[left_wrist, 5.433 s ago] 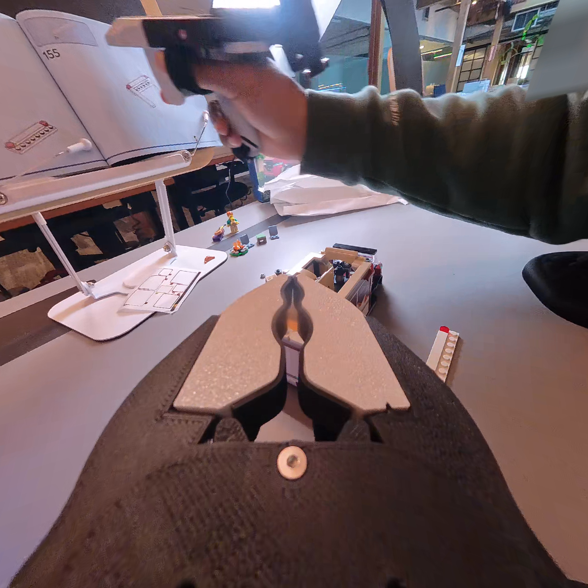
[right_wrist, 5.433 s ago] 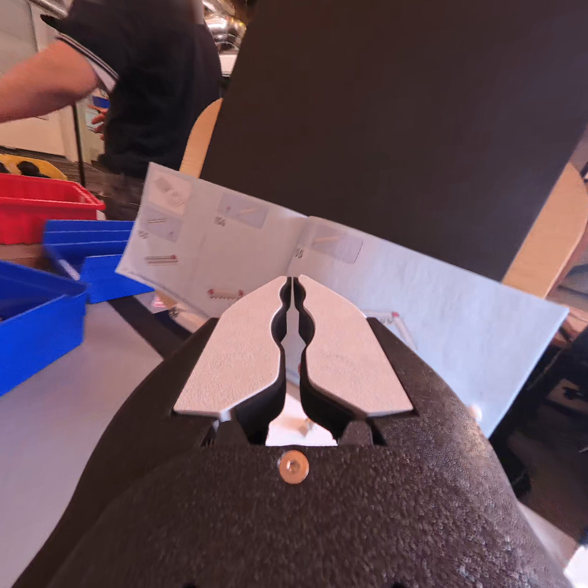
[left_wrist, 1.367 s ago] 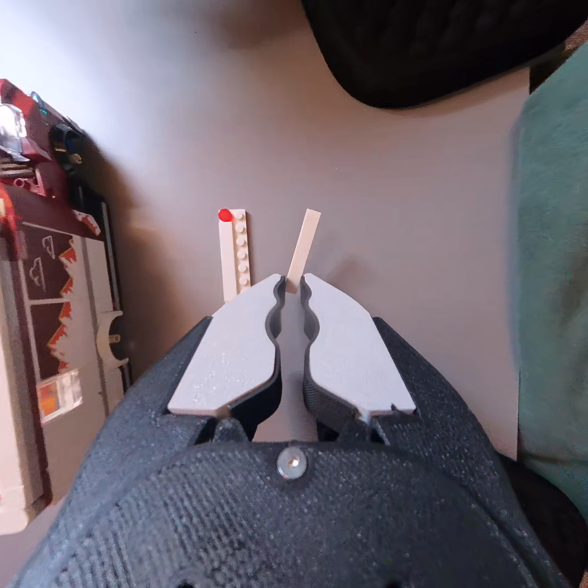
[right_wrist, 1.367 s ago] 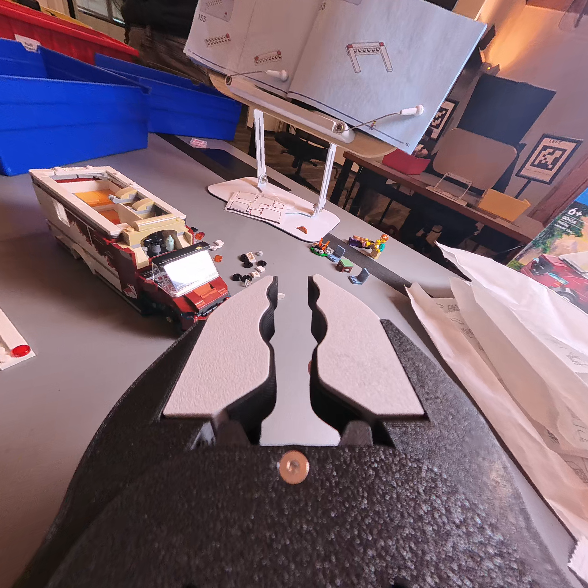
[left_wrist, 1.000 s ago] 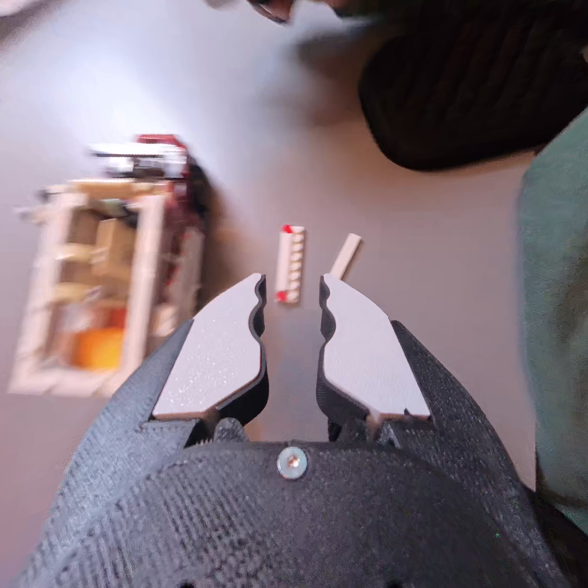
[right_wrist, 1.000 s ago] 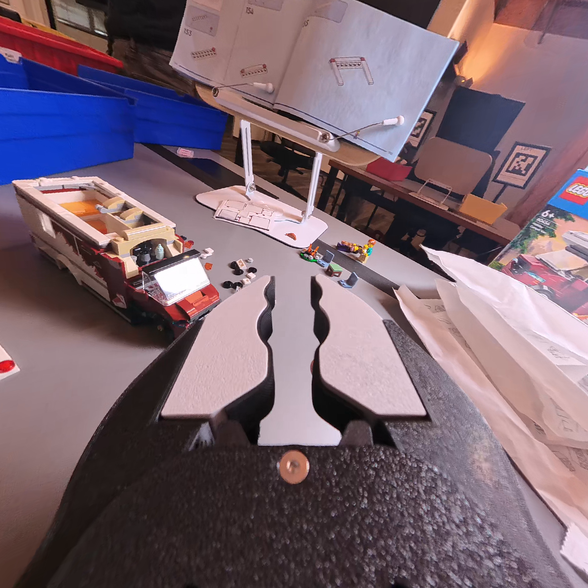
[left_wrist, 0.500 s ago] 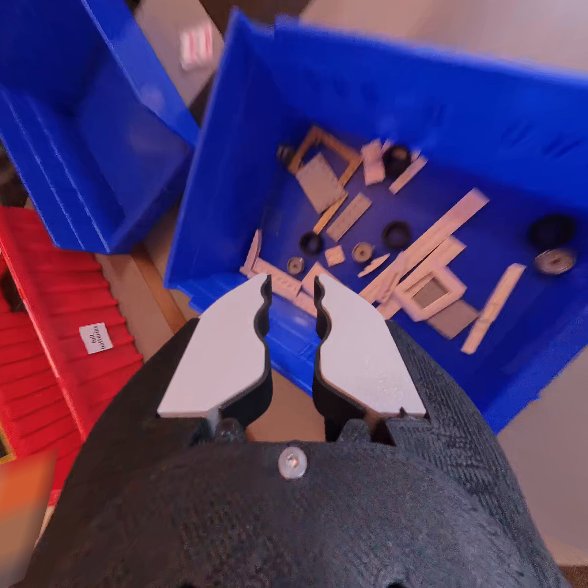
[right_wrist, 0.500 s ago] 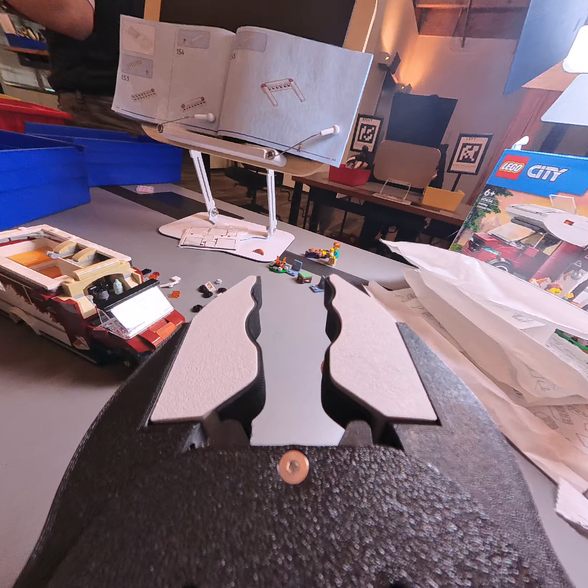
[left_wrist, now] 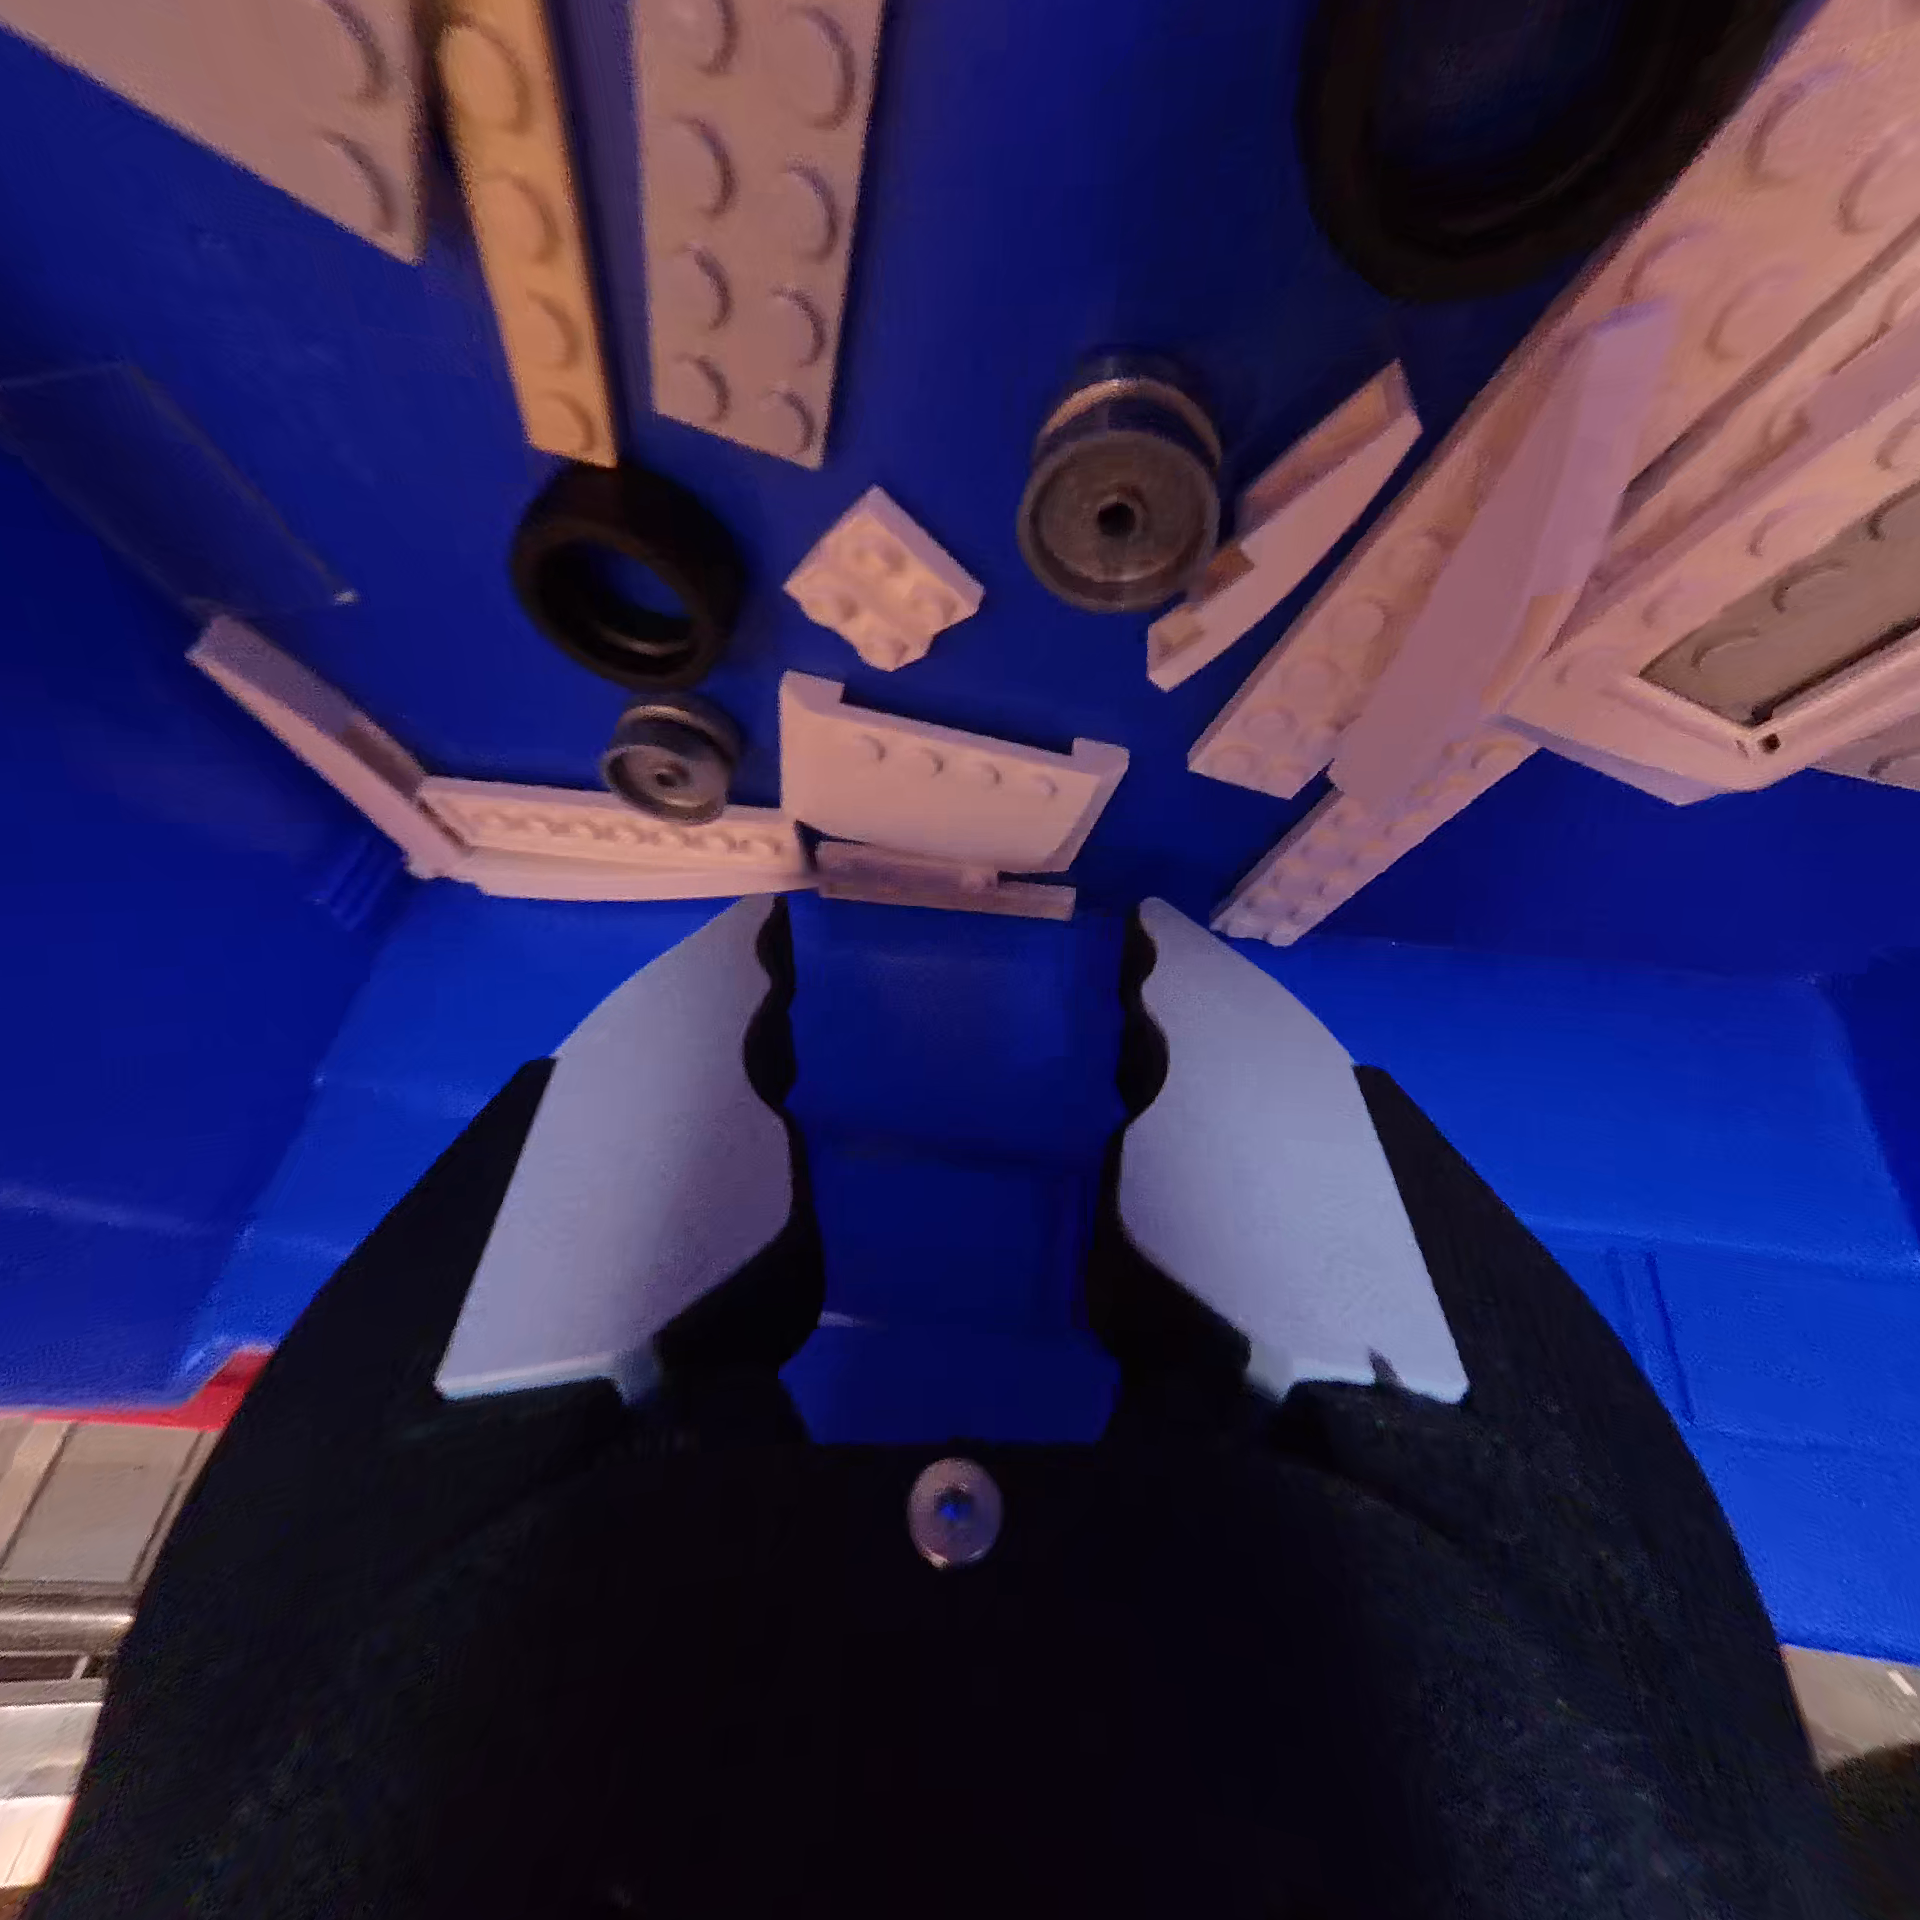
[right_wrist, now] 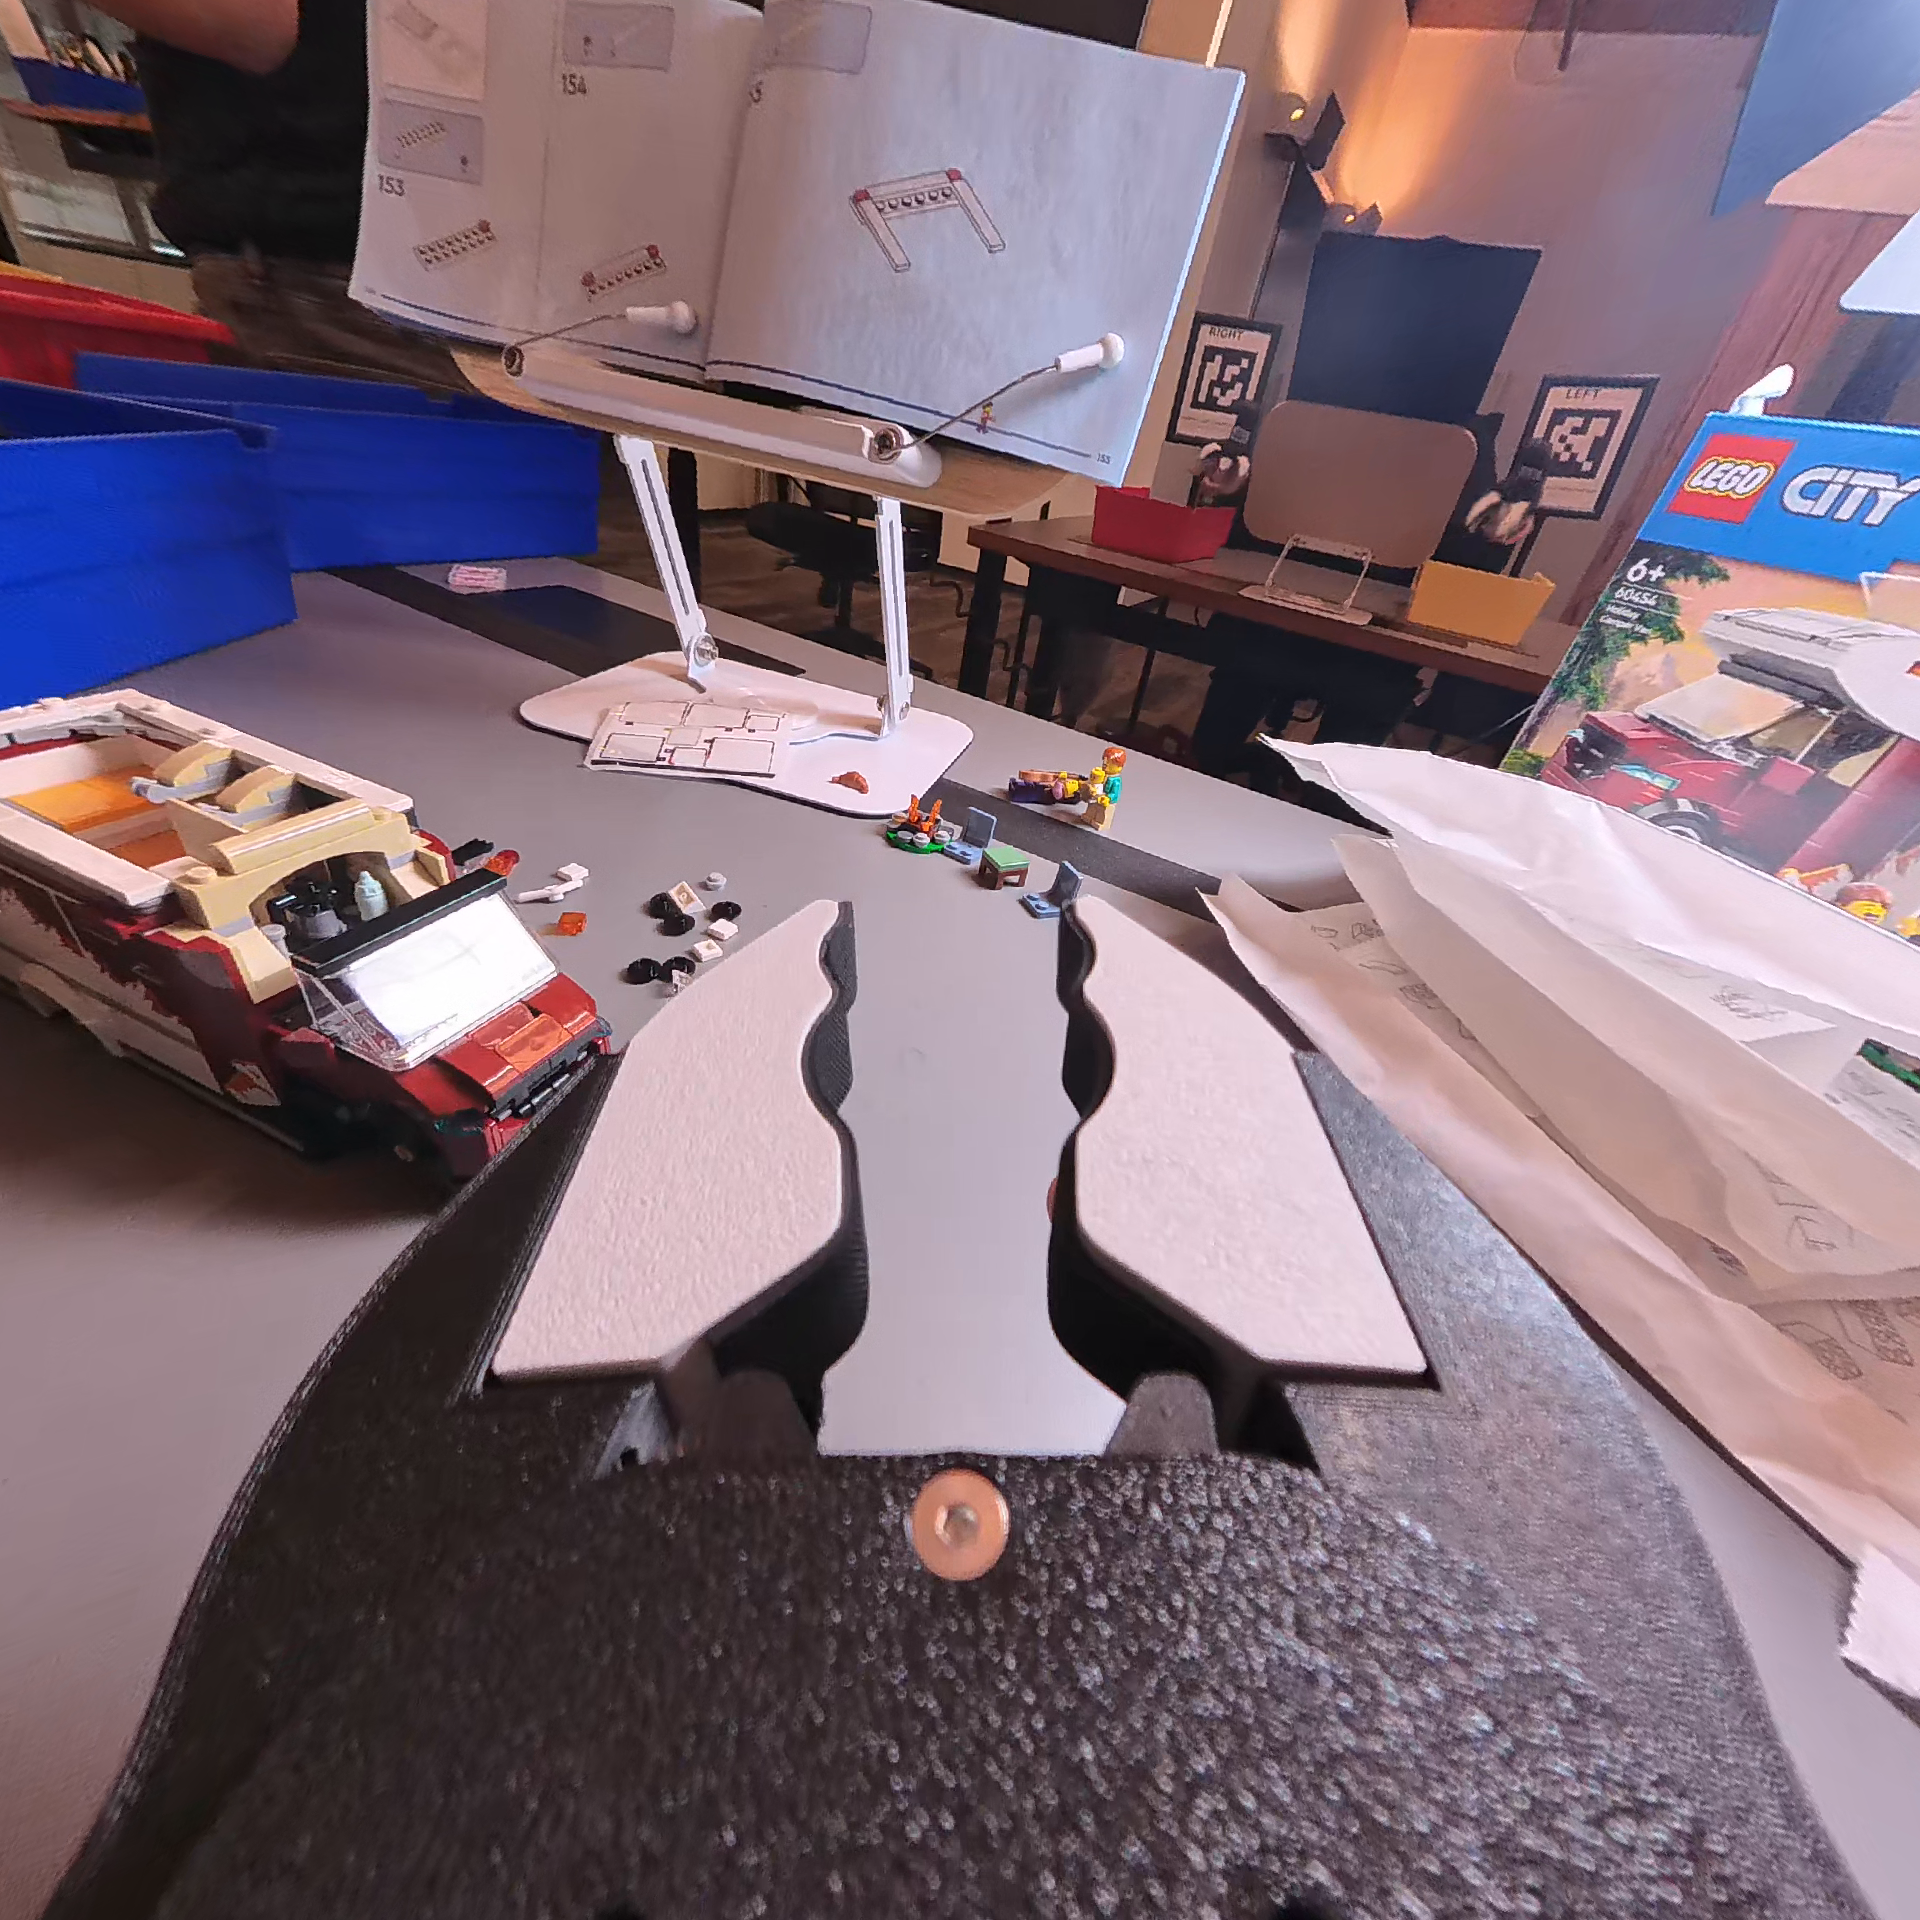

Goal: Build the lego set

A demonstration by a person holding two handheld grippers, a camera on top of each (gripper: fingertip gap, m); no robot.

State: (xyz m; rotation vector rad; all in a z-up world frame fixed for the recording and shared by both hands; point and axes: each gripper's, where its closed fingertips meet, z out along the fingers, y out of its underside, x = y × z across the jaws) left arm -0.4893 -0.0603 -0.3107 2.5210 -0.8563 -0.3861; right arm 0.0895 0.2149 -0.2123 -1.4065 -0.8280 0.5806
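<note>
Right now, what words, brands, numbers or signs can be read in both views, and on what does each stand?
I won't copy writing; here are its bearers.
Open white instruction booklet on the stand: printed step numbers.
Colourful cardboard toy box: brand logo, small numbers.
Two black-and-white square wall markers: one short word each.
White paper bags: print too small.
Blue plastic bin of pale bricks: none.

Beyond the grey table (right_wrist: pixel 436 665) stands a dark wooden desk (right_wrist: pixel 1195 582), with warm light glowing on the tan wall (right_wrist: pixel 1455 135) above it.
</note>
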